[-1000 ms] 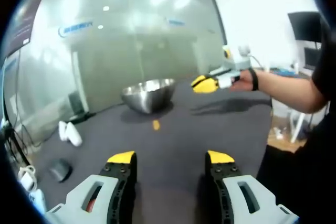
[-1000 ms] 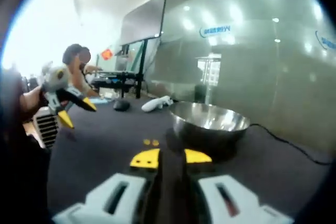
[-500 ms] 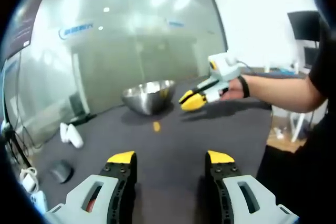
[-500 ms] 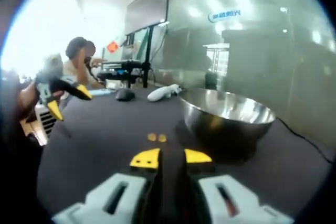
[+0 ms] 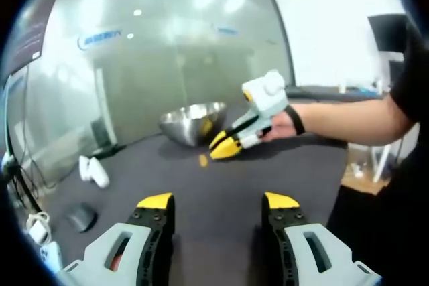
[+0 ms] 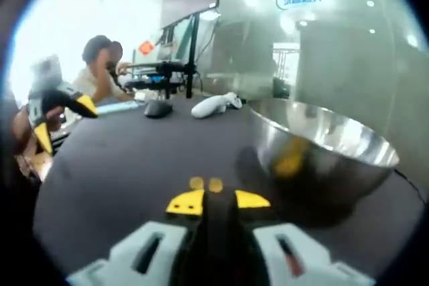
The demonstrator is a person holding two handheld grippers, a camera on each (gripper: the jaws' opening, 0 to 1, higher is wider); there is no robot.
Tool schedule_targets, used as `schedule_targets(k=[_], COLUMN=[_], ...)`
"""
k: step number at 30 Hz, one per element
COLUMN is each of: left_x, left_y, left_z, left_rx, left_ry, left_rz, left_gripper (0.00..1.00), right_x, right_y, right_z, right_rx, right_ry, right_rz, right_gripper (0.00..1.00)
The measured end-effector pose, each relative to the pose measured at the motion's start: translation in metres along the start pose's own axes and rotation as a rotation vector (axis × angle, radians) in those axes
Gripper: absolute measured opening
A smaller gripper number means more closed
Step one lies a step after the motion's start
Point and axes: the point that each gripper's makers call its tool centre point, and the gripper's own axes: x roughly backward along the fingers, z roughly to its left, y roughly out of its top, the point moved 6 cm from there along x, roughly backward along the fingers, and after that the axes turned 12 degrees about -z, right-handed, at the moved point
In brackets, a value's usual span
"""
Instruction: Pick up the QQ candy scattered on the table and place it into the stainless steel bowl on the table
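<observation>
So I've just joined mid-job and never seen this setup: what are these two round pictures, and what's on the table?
No robot here: a person holds a hand-held claw in each hand, each with a camera looking along it. In the left gripper view, the left claw is open and empty, and the right claw reaches in over the dark table. In the right gripper view, the right claw looks nearly closed, just short of two small yellow candies. Beside them stands the stainless steel bowl. Farther back lie a white controller and a dark mouse.
</observation>
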Motion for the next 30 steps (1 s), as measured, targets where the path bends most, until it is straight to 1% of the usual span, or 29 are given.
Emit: schedule_targets(k=[2, 4, 6, 8, 12, 19, 23, 28, 30], left_x=[0.001, 0.001, 0.002, 0.002, 0.002, 0.005, 0.005, 0.005, 0.005], left_y=[0.000, -0.001, -0.001, -0.002, -0.003, -0.005, -0.004, -0.002, -0.001], left_z=[0.001, 0.001, 0.002, 0.003, 0.004, 0.006, 0.005, 0.005, 0.005], left_rx=[0.002, 0.003, 0.004, 0.006, 0.009, 0.013, 0.013, 0.007, 0.003], left_ry=[0.002, 0.004, 0.006, 0.007, 0.011, 0.018, 0.017, 0.010, 0.011], left_rz=[0.000, 0.001, 0.001, 0.003, 0.003, 0.007, 0.005, 0.006, 0.007], left_gripper=[0.53, 0.53, 0.53, 0.53, 0.53, 0.53, 0.53, 0.53, 0.53], right_x=[-0.005, -0.010, -0.014, -0.018, -0.023, -0.024, -0.024, -0.021, -0.015], right_y=[-0.002, -0.001, 0.000, 0.000, 0.000, 0.001, 0.001, 0.006, 0.012], right_z=[0.004, 0.010, 0.010, 0.008, 0.010, 0.013, 0.013, 0.011, 0.009], right_rx=[0.005, 0.029, 0.029, 0.002, -0.016, -0.008, -0.007, -0.023, -0.024], right_ry=[0.007, 0.035, 0.029, 0.012, 0.002, 0.010, 0.012, 0.005, -0.015], right_rz=[0.014, 0.001, 0.004, 0.009, 0.010, 0.013, 0.010, -0.022, -0.039], right_gripper=[0.16, 0.15, 0.15, 0.15, 0.14, 0.09, 0.09, 0.09, 0.09])
